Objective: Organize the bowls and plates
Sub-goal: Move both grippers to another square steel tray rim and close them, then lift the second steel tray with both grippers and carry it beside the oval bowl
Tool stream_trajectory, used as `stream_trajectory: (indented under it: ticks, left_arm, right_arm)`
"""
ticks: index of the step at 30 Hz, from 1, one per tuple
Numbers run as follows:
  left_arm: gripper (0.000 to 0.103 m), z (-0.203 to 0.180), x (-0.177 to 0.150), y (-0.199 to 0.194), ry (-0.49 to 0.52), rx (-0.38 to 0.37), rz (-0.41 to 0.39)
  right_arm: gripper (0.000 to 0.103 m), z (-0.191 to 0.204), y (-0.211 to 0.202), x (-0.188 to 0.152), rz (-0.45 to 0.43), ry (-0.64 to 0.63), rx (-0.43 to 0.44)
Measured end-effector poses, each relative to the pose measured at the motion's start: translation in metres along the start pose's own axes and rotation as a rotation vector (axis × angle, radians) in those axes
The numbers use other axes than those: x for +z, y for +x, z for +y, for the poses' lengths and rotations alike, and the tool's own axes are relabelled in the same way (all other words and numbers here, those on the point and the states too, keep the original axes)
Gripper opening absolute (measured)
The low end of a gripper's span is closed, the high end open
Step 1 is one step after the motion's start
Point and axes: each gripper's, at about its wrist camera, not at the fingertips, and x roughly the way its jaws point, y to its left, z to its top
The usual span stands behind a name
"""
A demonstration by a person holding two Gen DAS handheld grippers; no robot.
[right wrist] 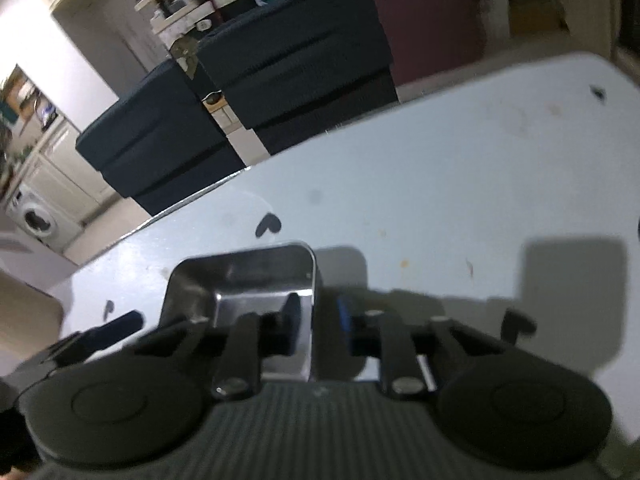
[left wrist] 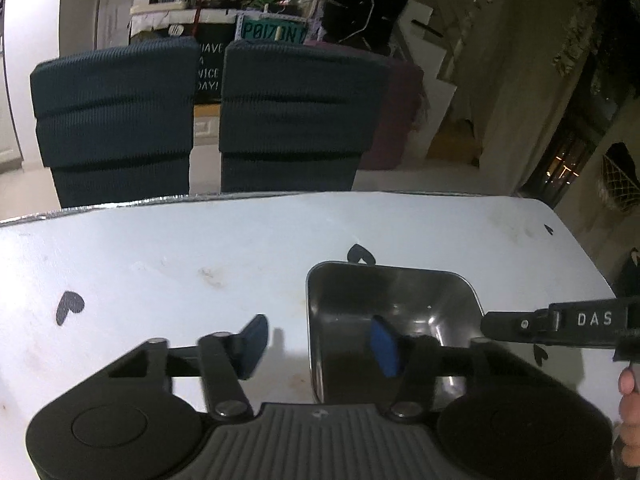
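A square steel bowl (left wrist: 392,304) sits on the white table (left wrist: 160,264). My left gripper (left wrist: 318,342) is open, straddling the bowl's left wall: the right finger is inside, the left finger outside. In the right wrist view the same bowl (right wrist: 240,280) is seen, and my right gripper (right wrist: 318,324) is closed on its right wall, one finger inside and one outside. The right gripper's finger (left wrist: 520,324) also shows at the bowl's right edge in the left wrist view.
Two dark blue chairs (left wrist: 280,116) and a maroon one (left wrist: 400,120) stand behind the table's far edge. Black heart marks (left wrist: 68,306) dot the tabletop. The left gripper's finger (right wrist: 108,328) shows at the left of the right wrist view.
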Motion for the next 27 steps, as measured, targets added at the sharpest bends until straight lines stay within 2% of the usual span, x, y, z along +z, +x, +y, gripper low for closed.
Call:
stream_trajectory:
  ticks: [4, 6, 9, 13, 17, 21, 27]
  left_arm:
    - [0.031, 0.000, 0.002, 0.006, 0.004, 0.019, 0.033]
    - [0.020, 0.003, 0.003, 0.009, -0.010, 0.019, 0.042]
    - [0.008, 0.006, 0.003, 0.010, -0.038, 0.008, 0.058]
    - [0.002, 0.007, 0.000, 0.005, -0.054, 0.009, 0.057]
    - [0.002, 0.007, -0.001, -0.012, -0.083, -0.005, 0.037]
    - [0.002, -0.003, -0.001, -0.044, -0.095, -0.012, 0.001]
    - [0.002, -0.026, -0.011, -0.099, -0.107, -0.038, -0.036]
  right_arm:
    - [0.009, -0.004, -0.004, -0.003, -0.016, 0.005, 0.036]
    - [0.008, -0.005, -0.007, -0.005, -0.014, -0.006, 0.031]
    - [0.008, 0.000, 0.002, -0.003, -0.012, -0.018, 0.029]
    - [0.004, 0.006, 0.012, 0.001, -0.021, -0.043, 0.010]
    - [0.003, 0.008, 0.006, 0.002, -0.038, -0.074, 0.022]
    - [0.003, 0.012, -0.017, 0.002, -0.061, -0.105, 0.039]
    - [0.003, 0.013, -0.075, -0.009, -0.110, -0.152, 0.071]
